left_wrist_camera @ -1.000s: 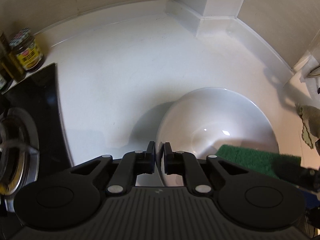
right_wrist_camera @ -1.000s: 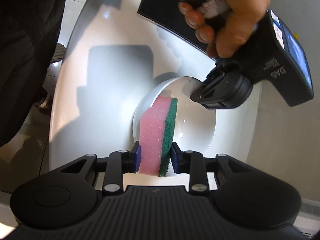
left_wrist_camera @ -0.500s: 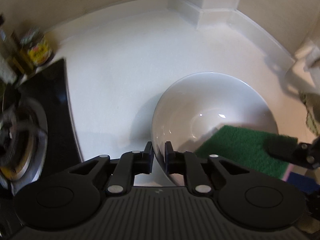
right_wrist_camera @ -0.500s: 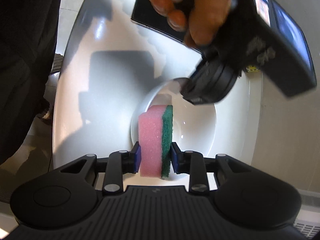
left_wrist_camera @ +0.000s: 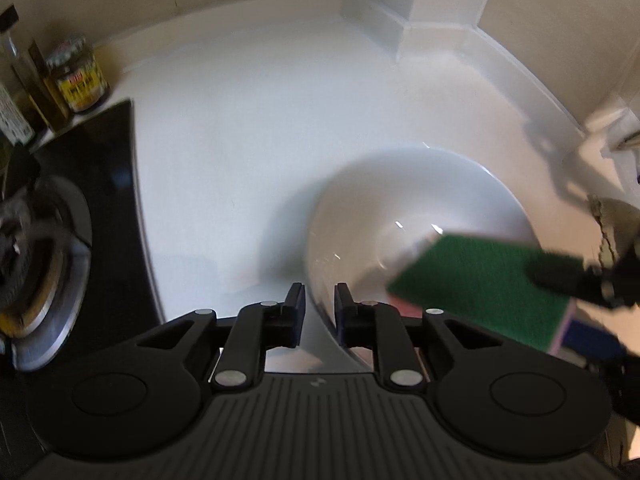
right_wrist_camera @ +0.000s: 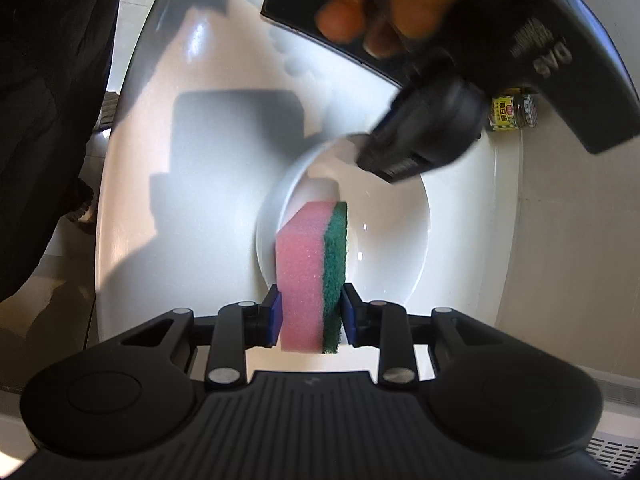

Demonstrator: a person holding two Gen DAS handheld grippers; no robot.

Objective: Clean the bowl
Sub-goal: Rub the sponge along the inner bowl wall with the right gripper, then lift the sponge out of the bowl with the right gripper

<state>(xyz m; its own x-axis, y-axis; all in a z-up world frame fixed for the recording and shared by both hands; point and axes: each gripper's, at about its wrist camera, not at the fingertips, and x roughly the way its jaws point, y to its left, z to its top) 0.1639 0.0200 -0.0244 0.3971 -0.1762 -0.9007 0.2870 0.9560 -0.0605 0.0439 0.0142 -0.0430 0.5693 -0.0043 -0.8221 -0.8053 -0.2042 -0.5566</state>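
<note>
Your left tool (left_wrist_camera: 317,300) is clamped on the near rim of the white bowl (left_wrist_camera: 408,216), one finger outside the wall and one inside. The bowl sits on the white desk (left_wrist_camera: 240,140), tilted toward the camera in the left wrist view.

Your right tool (right_wrist_camera: 310,320) grips a sponge (right_wrist_camera: 310,276) between its blue-padded fingers (right_wrist_camera: 273,316). The sponge stands on edge, pink foam on the left, green scouring layer on the right. Its far end reaches down into the bowl (right_wrist_camera: 384,248); whether it touches the inner surface cannot be told. In the left wrist view the green face of the sponge (left_wrist_camera: 480,284) lies across the right side of the bowl's interior, blurred.

From the right wrist view, your hand (right_wrist_camera: 376,4) holds the left tool (right_wrist_camera: 424,136) at the bowl's far rim, also blurred.

A black stovetop (left_wrist_camera: 100,200) with a burner (left_wrist_camera: 36,272) occupies the left side of the desk. A jar with a yellow label (left_wrist_camera: 78,78) and dark bottles (left_wrist_camera: 16,80) stand by the wall behind it.
</note>
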